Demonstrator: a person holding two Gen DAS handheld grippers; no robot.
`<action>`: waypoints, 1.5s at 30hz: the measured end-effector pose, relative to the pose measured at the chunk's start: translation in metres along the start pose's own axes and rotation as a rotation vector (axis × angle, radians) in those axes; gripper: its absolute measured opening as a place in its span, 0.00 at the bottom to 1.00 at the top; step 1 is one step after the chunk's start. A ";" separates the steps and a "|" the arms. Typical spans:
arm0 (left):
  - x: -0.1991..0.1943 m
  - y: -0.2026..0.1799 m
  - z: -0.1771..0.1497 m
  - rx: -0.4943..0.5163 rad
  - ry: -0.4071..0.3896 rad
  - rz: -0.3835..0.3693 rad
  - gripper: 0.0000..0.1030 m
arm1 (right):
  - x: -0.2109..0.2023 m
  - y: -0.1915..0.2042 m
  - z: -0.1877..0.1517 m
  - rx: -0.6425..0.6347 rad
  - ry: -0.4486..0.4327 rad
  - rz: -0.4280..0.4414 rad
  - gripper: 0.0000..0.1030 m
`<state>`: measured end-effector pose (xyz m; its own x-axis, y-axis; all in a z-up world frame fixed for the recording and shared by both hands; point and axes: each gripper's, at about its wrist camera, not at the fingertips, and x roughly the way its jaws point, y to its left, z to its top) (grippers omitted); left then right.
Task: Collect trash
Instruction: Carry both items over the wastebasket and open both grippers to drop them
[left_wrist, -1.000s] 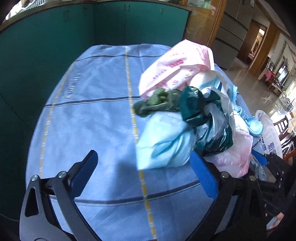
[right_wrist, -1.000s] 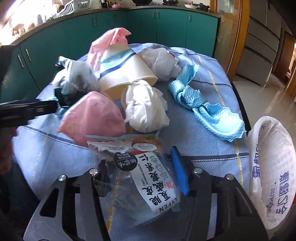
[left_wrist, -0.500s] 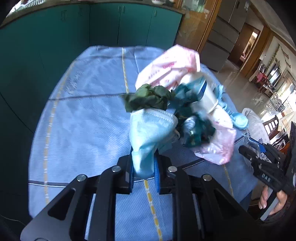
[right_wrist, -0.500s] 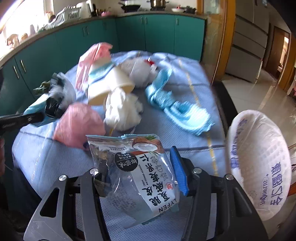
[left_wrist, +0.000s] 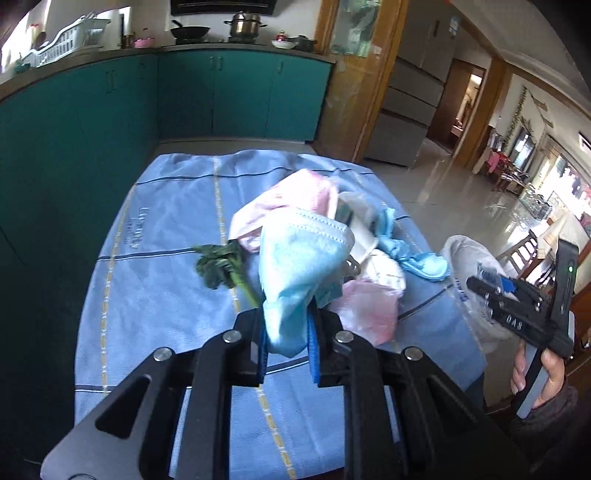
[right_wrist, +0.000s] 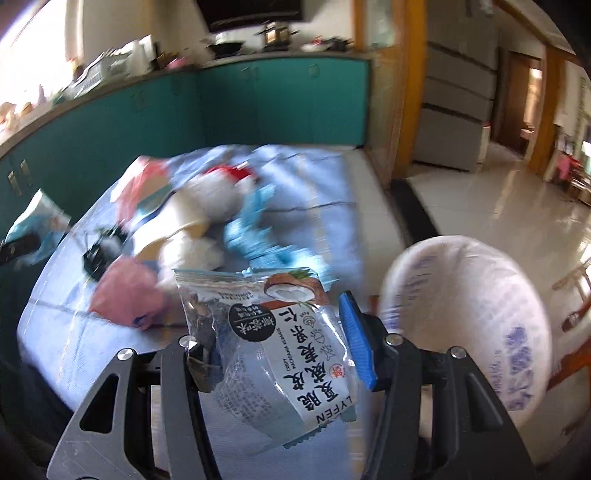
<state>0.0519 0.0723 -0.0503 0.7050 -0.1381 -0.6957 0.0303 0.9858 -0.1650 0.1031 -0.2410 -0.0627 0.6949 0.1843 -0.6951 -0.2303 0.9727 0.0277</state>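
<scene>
A: Trash: how many pieces are held?
B: Two. One light-blue face mask (left_wrist: 299, 273) is pinched in the left gripper (left_wrist: 287, 343), jaws narrow. One clear snack packet (right_wrist: 273, 350) is clamped in the right gripper (right_wrist: 275, 354).
A: And the rest?
B: One pile (left_wrist: 354, 254) on the blue tablecloth (left_wrist: 162, 236), at twelve o'clock from the left gripper. One leafy green scrap (left_wrist: 221, 264) lies at the pile's nine o'clock. One white sack (right_wrist: 469, 325) stands open at three o'clock from the packet
</scene>
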 end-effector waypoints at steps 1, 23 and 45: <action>0.001 -0.009 0.002 0.017 0.001 -0.017 0.17 | -0.007 -0.014 0.002 0.017 -0.019 -0.037 0.53; 0.137 -0.309 0.033 0.424 0.159 -0.484 0.17 | -0.062 -0.196 -0.049 0.357 0.008 -0.398 0.53; 0.128 -0.278 0.026 0.391 0.068 -0.299 0.85 | -0.012 -0.204 -0.050 0.388 0.067 -0.296 0.67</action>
<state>0.1517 -0.2172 -0.0751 0.5779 -0.4132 -0.7038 0.4964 0.8624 -0.0988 0.1080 -0.4482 -0.0959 0.6440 -0.1049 -0.7578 0.2502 0.9649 0.0792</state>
